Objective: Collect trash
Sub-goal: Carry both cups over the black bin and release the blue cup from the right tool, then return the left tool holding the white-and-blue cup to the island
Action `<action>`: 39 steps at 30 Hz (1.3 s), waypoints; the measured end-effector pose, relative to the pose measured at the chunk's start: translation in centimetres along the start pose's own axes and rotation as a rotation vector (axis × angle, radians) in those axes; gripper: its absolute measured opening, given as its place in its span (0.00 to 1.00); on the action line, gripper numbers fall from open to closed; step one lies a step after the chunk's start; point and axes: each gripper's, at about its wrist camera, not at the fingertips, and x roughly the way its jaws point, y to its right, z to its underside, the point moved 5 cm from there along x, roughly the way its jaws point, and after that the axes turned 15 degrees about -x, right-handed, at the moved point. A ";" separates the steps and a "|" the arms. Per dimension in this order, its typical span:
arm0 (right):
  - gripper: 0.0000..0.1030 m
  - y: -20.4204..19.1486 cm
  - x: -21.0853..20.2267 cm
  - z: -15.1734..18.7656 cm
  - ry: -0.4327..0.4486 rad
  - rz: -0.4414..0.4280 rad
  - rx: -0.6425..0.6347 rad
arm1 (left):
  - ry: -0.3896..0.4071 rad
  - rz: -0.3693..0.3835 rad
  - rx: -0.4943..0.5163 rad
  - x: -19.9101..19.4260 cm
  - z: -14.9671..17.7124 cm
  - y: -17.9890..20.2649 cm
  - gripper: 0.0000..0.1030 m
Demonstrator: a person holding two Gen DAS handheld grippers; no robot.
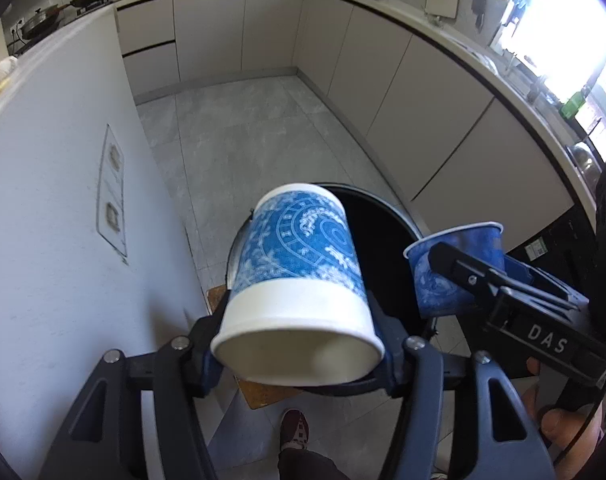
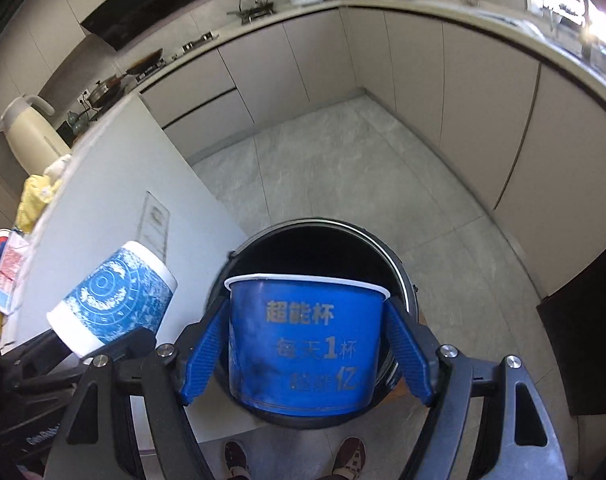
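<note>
Here, the left gripper holds a patterned cup, blue-and-white paper with a white band at its rim, clamped by the sides between the two jaws. The cup lies tipped over, its open mouth turned back toward the camera and its base pointing out over the trash bin. The jaws stand at a middling width, set by the cup's body. The gripper points steeply down, and the cup's far end overlaps the bin's near-left rim as seen from the left wrist.

The bin is round and dark inside, open on top, standing on the grey tiled floor. A white island panel rises close on its left, and beige cabinets run along the right; open floor lies beyond the bin.

To the right, the right gripper grips a blue cup printed with pale characters, upright, its white rim level with the bin's mouth in the right wrist view. The blue pads press on both sides, jaws spread fairly wide. It also tilts steeply down, directly above the bin's opening. A person's shoes stand just short of the bin.
</note>
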 end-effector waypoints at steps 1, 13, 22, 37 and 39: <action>0.77 0.5 0.9 0.0 -0.009 -0.011 0.000 | -0.002 -0.009 -0.003 0.6 -0.1 0.3 0.63; 0.87 3.9 3.9 -0.3 -0.022 -0.023 0.041 | -0.021 -0.082 -0.042 2.0 -1.0 1.3 0.73; 0.87 3.6 -1.1 -1.7 0.030 0.021 0.060 | 0.085 -0.114 -0.021 -5.9 -1.3 2.6 0.73; 0.87 -3.9 -10.2 -3.3 0.120 0.067 0.044 | 0.233 -0.061 -0.015 -17.3 -3.2 -1.6 0.73; 0.87 -5.7 -10.9 -3.7 0.131 0.057 0.039 | 0.246 -0.064 -0.024 -18.1 -3.5 -3.1 0.73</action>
